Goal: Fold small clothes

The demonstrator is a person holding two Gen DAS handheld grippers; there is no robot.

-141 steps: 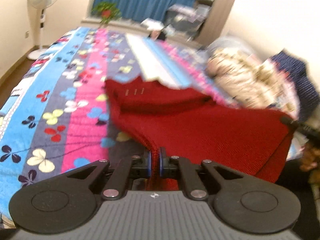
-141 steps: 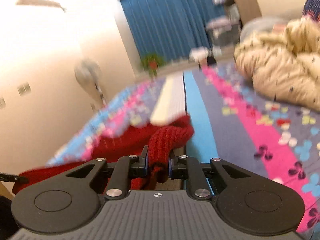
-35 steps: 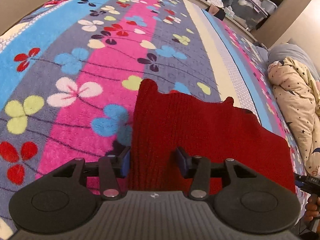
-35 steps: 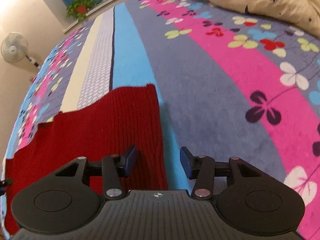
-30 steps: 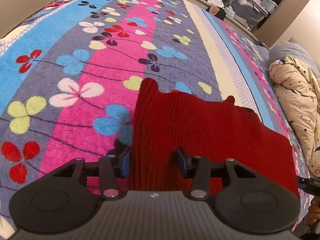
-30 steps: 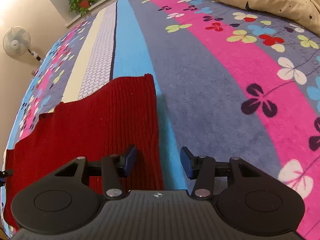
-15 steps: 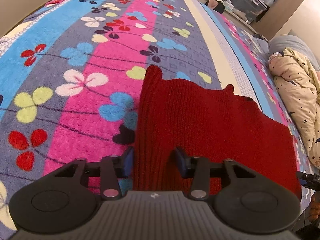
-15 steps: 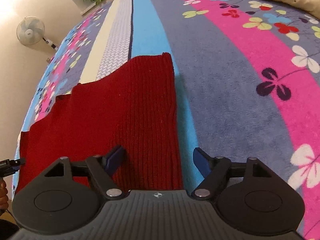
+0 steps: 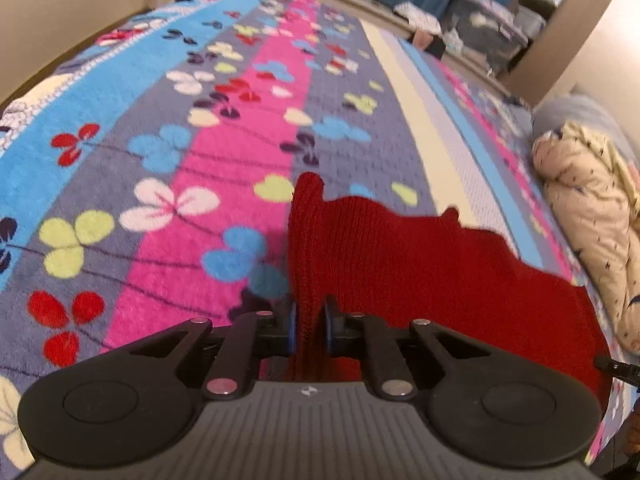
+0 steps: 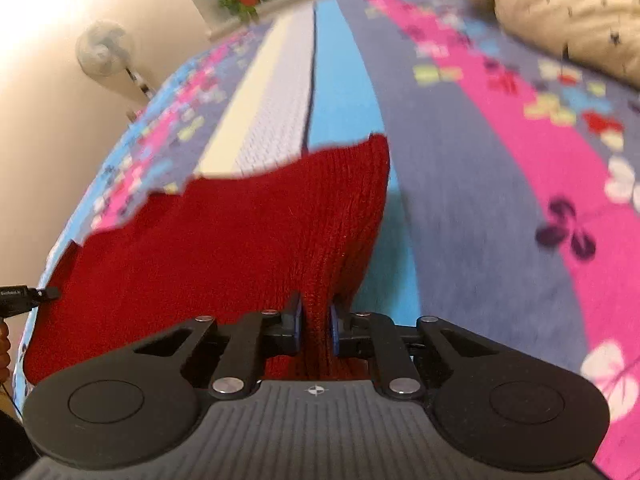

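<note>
A red ribbed knit garment (image 9: 420, 264) is spread on the flowered bedspread (image 9: 224, 152), its near corners bunched and pinched by the just-closed left tool (image 9: 308, 328) and right tool (image 10: 316, 328).

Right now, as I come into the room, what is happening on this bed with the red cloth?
A person holding a gripper in each hand is folding a dark red knitted garment that lies on a striped fleece blanket with flower prints. The left gripper has just closed its fingers on the garment's near edge at one side, and the right gripper has just closed on the near edge at the other side. Both pinch a bunched ridge of knit. The far part of the garment rests flat on the blanket.
</note>
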